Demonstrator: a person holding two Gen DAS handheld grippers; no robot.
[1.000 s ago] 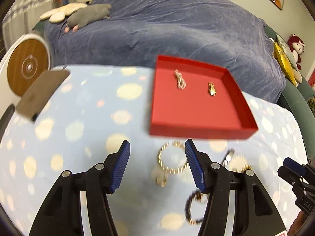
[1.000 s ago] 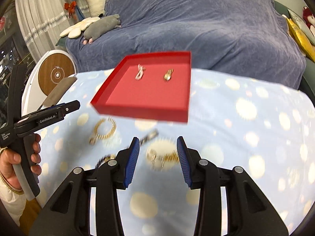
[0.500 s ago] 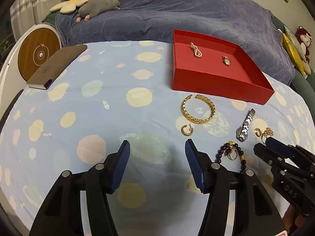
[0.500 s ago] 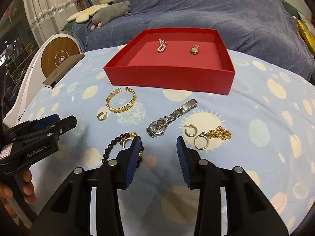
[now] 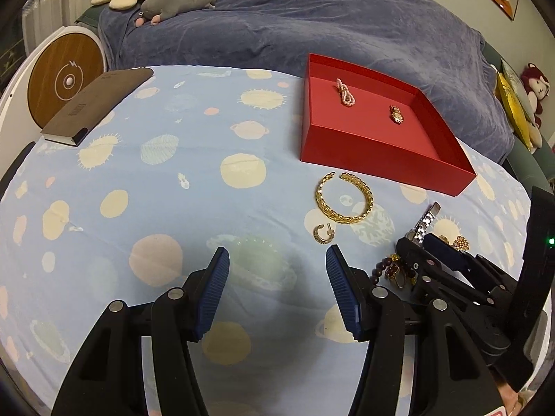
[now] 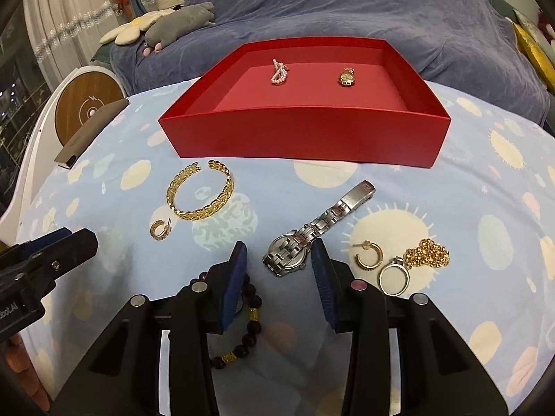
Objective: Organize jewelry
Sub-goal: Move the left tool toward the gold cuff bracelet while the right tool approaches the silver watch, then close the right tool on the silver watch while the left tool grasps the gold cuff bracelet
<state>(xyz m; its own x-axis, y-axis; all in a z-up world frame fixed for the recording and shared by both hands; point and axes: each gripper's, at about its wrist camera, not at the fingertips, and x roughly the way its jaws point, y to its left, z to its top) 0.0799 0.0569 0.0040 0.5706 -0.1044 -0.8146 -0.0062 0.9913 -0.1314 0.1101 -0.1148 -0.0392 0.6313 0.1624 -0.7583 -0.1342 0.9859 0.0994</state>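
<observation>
A red tray [image 6: 305, 131] [image 5: 374, 149] holds a pink bead bracelet [image 6: 279, 72] and a small gold watch [image 6: 347, 77]. On the cloth lie a gold cuff bracelet [image 6: 201, 190] [image 5: 344, 197], a gold hoop earring [image 6: 160, 229] [image 5: 324, 234], a silver watch [image 6: 312, 232], a second hoop earring [image 6: 369, 254], a ring [image 6: 393, 275], a gold chain [image 6: 428, 253] and a dark bead bracelet [image 6: 248, 326]. My right gripper [image 6: 279, 260] is open, low over the silver watch's face. My left gripper [image 5: 277, 270] is open and empty, short of the earring.
A brown notebook [image 5: 97, 104] lies at the table's far left edge, beside a round wooden disc [image 5: 66, 79]. A blue-covered sofa [image 5: 295, 24] with plush toys stands behind the table. The right gripper shows in the left wrist view [image 5: 430, 248].
Both grippers have dropped lower and closer to the cloth. The right gripper has moved forward from the bead bracelet to the silver watch. Both stay open.
</observation>
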